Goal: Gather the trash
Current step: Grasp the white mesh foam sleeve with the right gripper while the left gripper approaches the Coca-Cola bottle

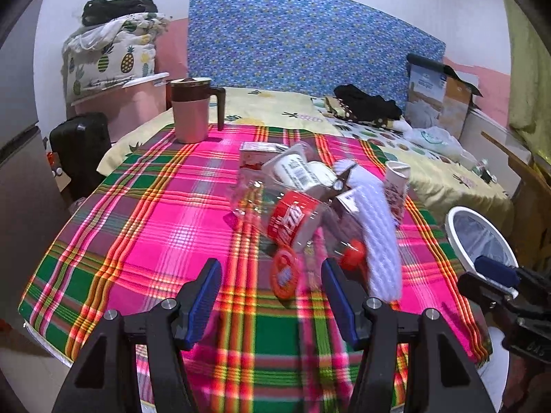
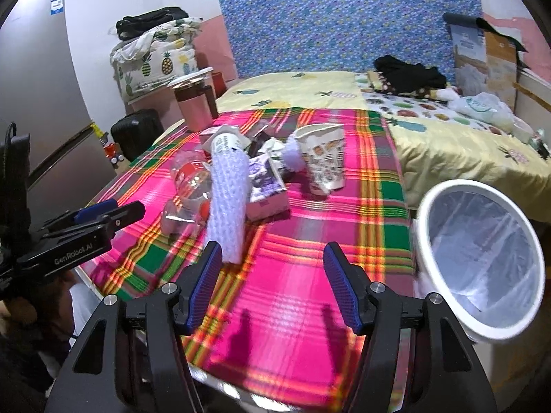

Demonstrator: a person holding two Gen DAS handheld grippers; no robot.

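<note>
A heap of trash lies on the pink plaid cloth: a clear plastic bottle with a red label, a white foam net sleeve, a printed paper cup, a small purple carton and a white labelled tub. My left gripper is open and empty, just in front of the bottle's red cap end. My right gripper is open and empty, over bare cloth near the sleeve's near end. A white bin with a clear liner stands at the right.
A pink jug with a brown lid stands at the cloth's far left. Behind is a bed with yellow bedding, black clothes and a blue headboard. A black suitcase stands on the floor at the left.
</note>
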